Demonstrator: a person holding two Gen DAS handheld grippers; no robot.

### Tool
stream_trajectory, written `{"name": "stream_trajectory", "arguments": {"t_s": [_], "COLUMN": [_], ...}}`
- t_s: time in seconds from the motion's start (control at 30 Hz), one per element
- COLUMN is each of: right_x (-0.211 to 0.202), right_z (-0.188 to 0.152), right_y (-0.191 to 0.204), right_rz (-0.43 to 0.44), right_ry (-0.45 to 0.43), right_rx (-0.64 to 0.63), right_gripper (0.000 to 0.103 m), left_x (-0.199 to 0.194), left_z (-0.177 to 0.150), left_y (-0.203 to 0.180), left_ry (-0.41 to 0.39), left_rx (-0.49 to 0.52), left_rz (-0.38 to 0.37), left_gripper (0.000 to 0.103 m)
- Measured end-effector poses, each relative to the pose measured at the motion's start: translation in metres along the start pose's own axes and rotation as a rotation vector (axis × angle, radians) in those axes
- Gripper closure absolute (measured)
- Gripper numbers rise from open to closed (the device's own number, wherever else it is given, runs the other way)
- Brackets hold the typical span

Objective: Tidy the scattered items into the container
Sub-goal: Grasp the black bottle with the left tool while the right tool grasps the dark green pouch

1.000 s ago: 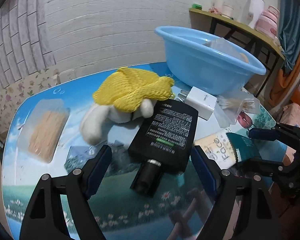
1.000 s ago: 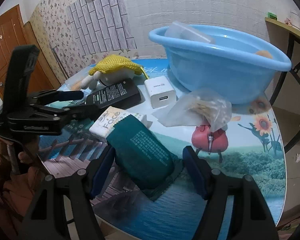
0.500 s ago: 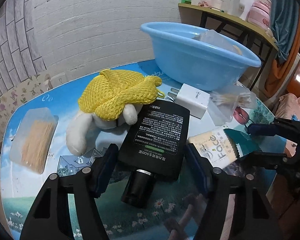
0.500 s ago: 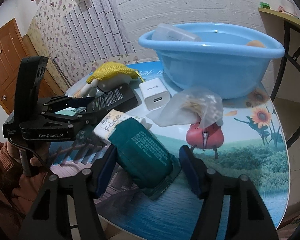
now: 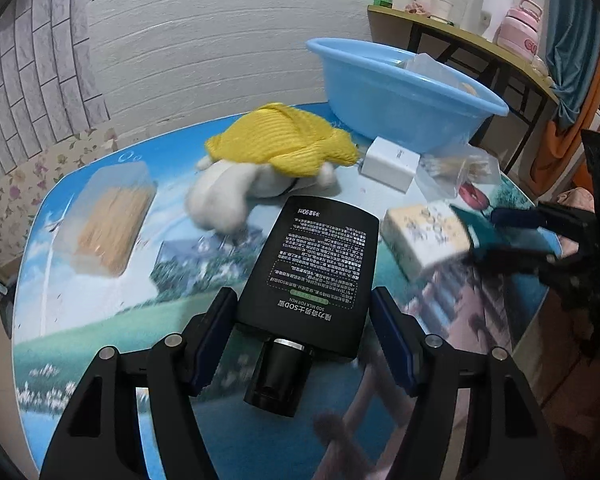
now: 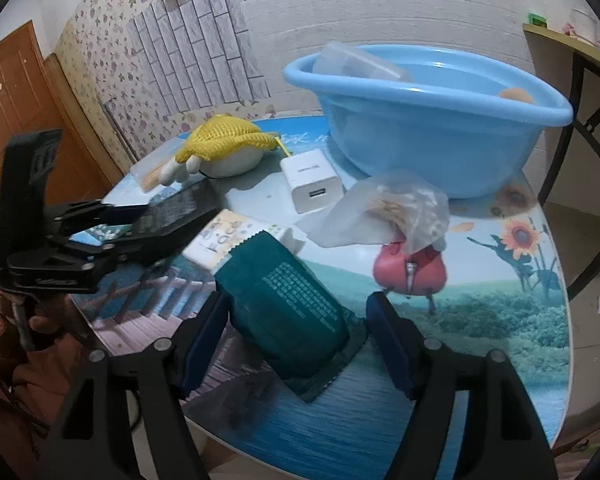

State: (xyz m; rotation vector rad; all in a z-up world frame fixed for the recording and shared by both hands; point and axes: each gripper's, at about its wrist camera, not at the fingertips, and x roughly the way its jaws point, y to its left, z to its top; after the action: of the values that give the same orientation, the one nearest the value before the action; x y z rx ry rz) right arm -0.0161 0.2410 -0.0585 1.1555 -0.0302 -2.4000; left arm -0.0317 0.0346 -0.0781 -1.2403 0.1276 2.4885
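My left gripper [image 5: 304, 320] is open with its blue pads on either side of a flat black tube [image 5: 316, 268] that lies on the table; the left pad is at its edge, the right pad a little apart. My right gripper [image 6: 294, 324] is open around a dark green pouch [image 6: 288, 300] that lies partly over a white "Face" box [image 6: 224, 238]. The blue basin [image 6: 432, 128] stands at the far side and holds a clear bag. A plush toy in a yellow knit cover [image 5: 284, 148], a white charger [image 6: 312, 184] and a clear bag of swabs [image 6: 396, 208] lie near it.
A clear box of toothpicks [image 5: 108, 216] lies at the left of the round picture-printed table [image 6: 480, 320]. A red coin purse [image 6: 410, 272] lies under the swab bag. A shelf with jars and a kettle [image 5: 496, 0] stands at the right.
My left gripper has moved forward so the black tube now sits between its pads. My right gripper has closed in a little on the green pouch. The items have not moved.
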Motion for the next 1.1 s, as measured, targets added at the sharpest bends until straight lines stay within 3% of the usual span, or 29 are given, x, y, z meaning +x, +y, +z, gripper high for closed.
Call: {"name": "stream_trajectory", "arguments": {"t_s": [0.3,0.47,0.67,0.8,0.83,0.9,1.0,1.1], "right_x": [-0.009,-0.007,-0.012,-0.013,-0.014,-0.013,-0.011,-0.015], "right_z": [0.001,0.000,-0.006,-0.010,-0.010,-0.009,-0.005,-0.003], "right_y": [-0.028,-0.026,-0.012,-0.009,-0.009,-0.011,-0.017,-0.018], "right_rz": [-0.108,-0.164,-0.125,-0.102,-0.111,-0.158,-0.181,-0.150], "right_ry": [-0.007,0.022,0.058,0.056,0.056,0.031,0.021,0.016], "right_rx": [0.099,0.089,0.024,0.027,0.028,0.028,0.046,0.029], "right_gripper": [0.031,0.031,0.031,0.020,0.012,0.007,0.006,0.006], "left_x": [-0.007,0.001,0.008,0.011,0.012,0.012,0.012,0.012], "left_z": [-0.010,-0.005,-0.002,-0.002,-0.002,-0.003,-0.003,-0.004], "left_y": [0.006,-0.002,-0.009,-0.013,-0.013,-0.014,-0.015,-0.014], "left_ry": [-0.001,0.013,0.016,0.022,0.024,0.022,0.019,0.014], "left_rx": [-0.006,0.018,0.027,0.039,0.037,0.035,0.036,0.036], "left_rz": [0.027,0.064,0.054,0.048,0.044,0.043,0.044,0.043], "left_gripper": [0.034,0.029,0.025,0.024,0.023,0.023,0.022,0.022]}}
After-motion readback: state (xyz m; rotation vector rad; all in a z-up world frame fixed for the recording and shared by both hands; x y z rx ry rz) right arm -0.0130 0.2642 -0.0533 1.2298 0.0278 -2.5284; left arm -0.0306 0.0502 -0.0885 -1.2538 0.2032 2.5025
